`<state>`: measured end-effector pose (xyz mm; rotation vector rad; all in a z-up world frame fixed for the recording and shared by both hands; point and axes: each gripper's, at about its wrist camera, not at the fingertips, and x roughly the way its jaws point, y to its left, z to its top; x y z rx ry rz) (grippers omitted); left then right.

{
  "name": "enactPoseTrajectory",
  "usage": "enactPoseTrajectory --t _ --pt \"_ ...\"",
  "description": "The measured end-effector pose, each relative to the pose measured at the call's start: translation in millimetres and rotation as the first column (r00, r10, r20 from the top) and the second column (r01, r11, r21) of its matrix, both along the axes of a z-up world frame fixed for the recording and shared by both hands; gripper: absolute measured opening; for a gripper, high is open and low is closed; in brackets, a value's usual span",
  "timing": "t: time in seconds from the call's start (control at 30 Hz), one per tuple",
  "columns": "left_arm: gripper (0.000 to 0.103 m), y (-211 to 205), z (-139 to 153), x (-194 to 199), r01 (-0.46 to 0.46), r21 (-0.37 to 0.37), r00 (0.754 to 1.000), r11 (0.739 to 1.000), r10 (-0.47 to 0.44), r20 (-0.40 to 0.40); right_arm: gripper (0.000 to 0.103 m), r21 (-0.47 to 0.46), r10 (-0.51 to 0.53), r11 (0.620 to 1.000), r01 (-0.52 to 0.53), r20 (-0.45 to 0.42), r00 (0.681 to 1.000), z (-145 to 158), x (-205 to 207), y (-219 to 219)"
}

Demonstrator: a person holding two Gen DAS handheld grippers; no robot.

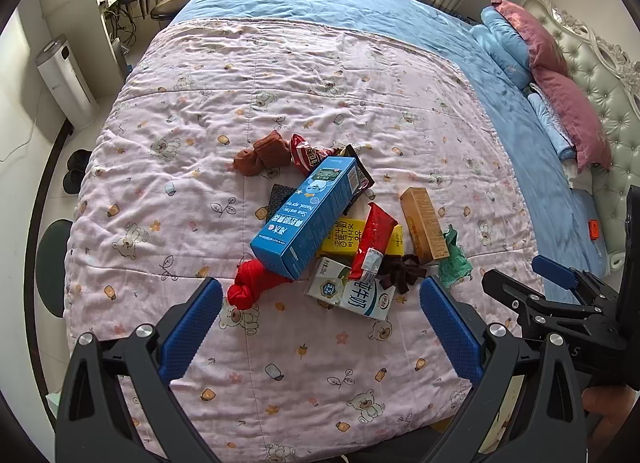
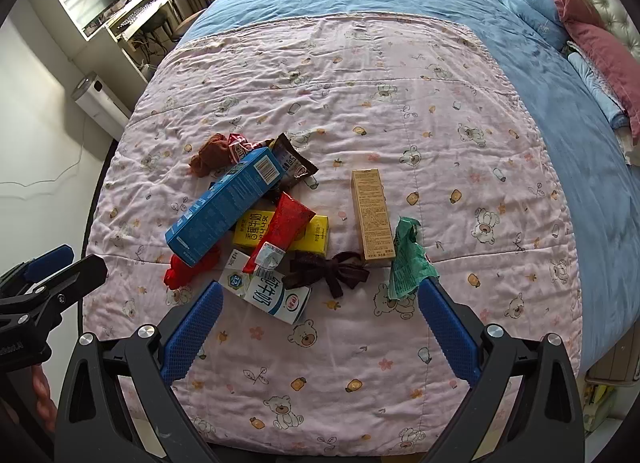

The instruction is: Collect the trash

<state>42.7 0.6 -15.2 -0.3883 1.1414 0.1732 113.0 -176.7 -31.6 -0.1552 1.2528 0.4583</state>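
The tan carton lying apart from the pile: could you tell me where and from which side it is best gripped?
Grip the tan carton across its narrow width at mid-length, coming from above with the open right gripper. It lies flat and alone on the pink quilt, long sides mostly free; only the green wrapper crowds its near corner.

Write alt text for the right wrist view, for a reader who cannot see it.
A pile of trash lies on a pink bear-print quilt on a bed: a blue box leaning over a yellow carton, a red wrapper, a white milk carton, a tan box and a green wrapper. The open right hand-held gripper hovers empty before it.
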Motion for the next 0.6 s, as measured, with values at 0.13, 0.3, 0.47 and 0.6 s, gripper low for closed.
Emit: enactPoseTrajectory --t 0.13,0.3,0.47,0.6 --pt "0.099 3 -2 5 0.000 -0.008 1.000 1.000 0.000 -0.006 0.094 0.002 -0.001 1.000 0.001 -0.007 1.000 -1 3 2" --pt "0.099 6 -8 14 0.002 -0.020 1.000 1.000 -0.003 -0.021 0.094 -0.002 -0.009 1.000 0.008 -0.018 1.000 -5 9 5" --pt "0.099 9 -17 24 0.008 -0.031 0.999 0.999 -0.009 -0.040 0.094 -0.013 -0.016 1.000 0.015 -0.034 0.999 -12 15 6" --pt "0.099 12 -32 35 0.026 -0.040 0.996 0.999 -0.029 -0.088 0.094 -0.028 -0.025 0.999 0.023 -0.049 0.998 -23 21 7"
